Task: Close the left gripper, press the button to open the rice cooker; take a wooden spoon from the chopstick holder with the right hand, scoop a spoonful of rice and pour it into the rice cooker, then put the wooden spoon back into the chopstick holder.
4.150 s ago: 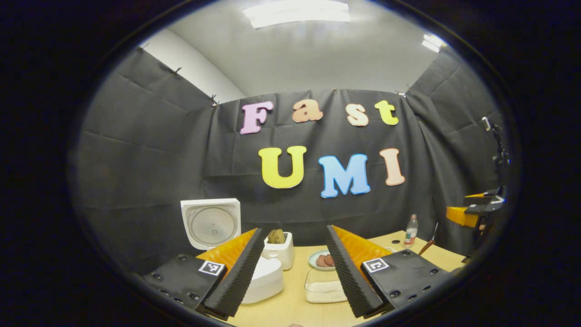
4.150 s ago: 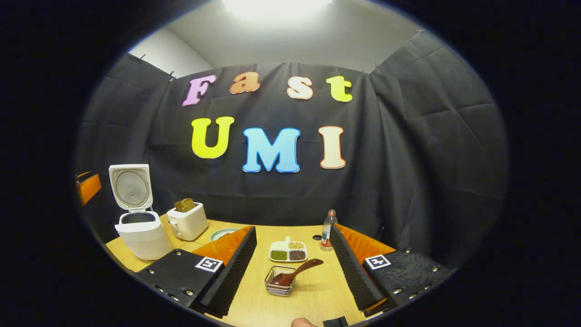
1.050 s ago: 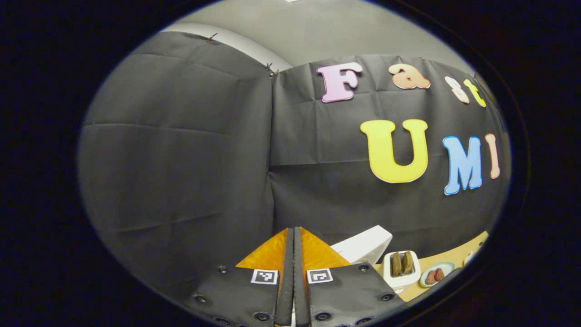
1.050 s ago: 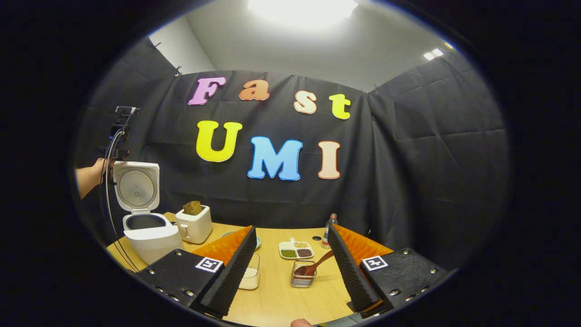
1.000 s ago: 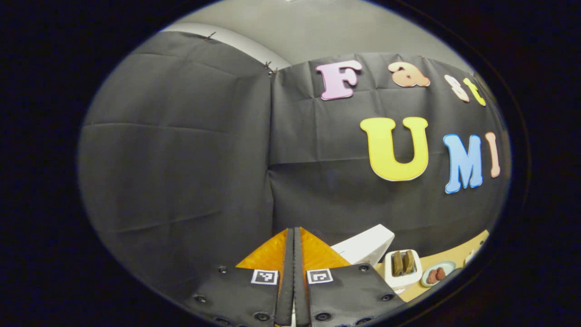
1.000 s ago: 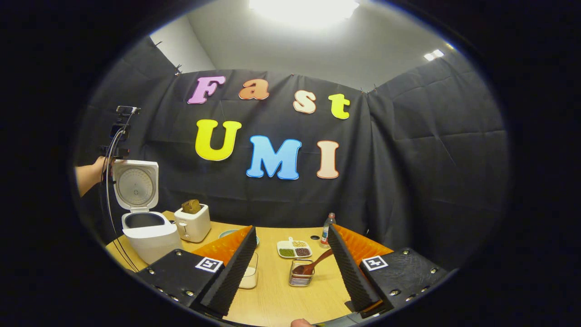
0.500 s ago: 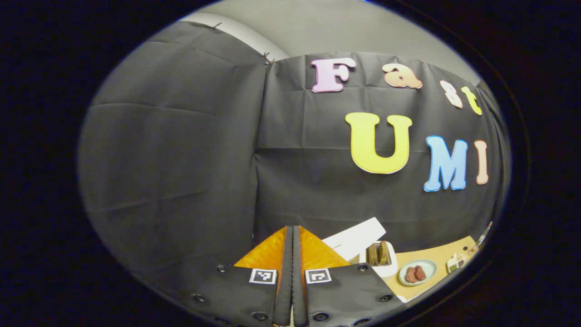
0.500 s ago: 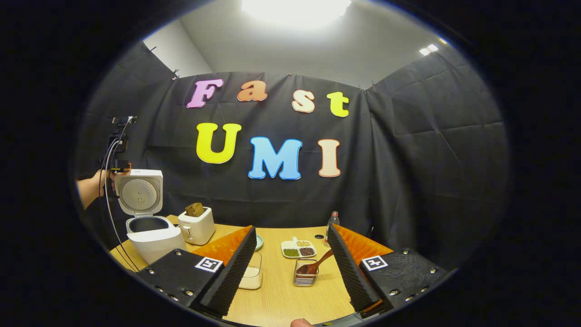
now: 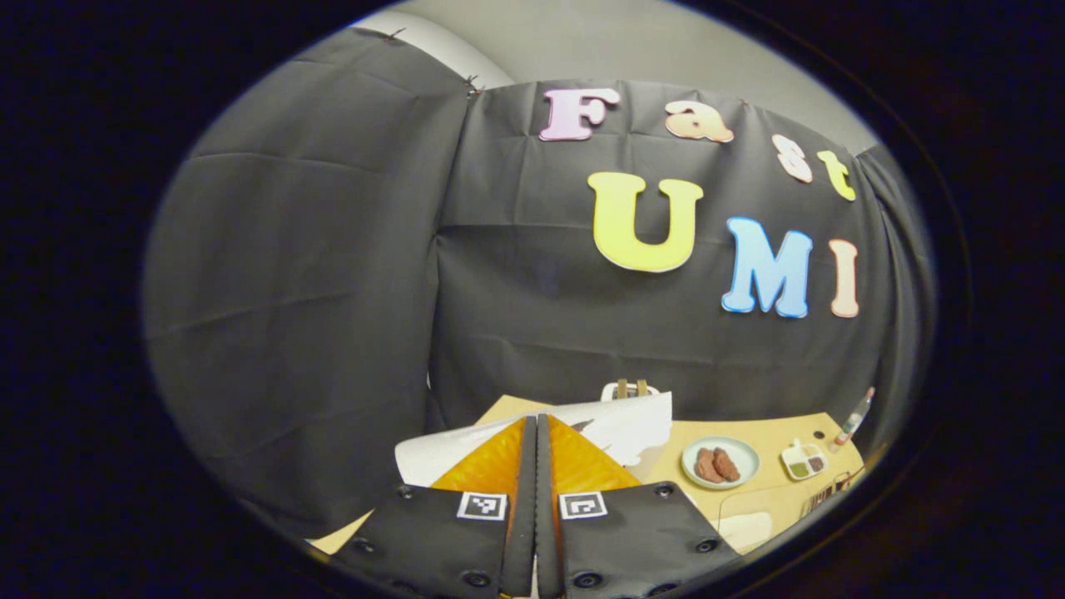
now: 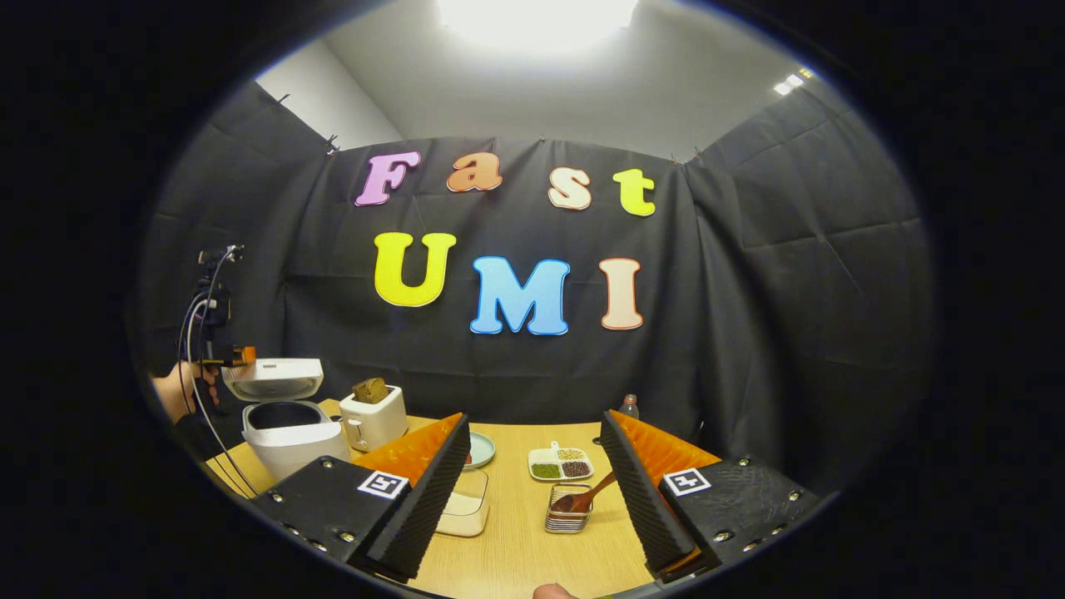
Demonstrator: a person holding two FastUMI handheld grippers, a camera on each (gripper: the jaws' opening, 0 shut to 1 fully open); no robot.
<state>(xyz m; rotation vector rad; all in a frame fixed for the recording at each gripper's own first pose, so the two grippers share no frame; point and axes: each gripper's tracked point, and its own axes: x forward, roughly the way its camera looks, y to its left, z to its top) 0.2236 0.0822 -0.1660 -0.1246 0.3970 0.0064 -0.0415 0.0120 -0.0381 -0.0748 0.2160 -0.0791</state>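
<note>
Black cloth walls (image 10: 790, 274) hang creased around my booth; a ceiling light (image 10: 537, 12) glares overhead. Below me lies a pale wooden table (image 10: 516, 549).

White rice cooker (image 10: 291, 437) — orange-backed black ribbed fingers (image 10: 433, 478) — brown wooden spoon (image 10: 586, 497)

Both grippers look the same: the left gripper (image 9: 537, 466) and right gripper (image 10: 532, 474) have 2 orange wedge fingers with ribbed black foam pads. Black screw-studded mounts each carry a square black-and-white marker tag, and thin dark cables dangle off the left one.

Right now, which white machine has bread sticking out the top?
The toaster, the small box beside the rice cooker. The cooker is rounder, with a hinged lid.
</note>
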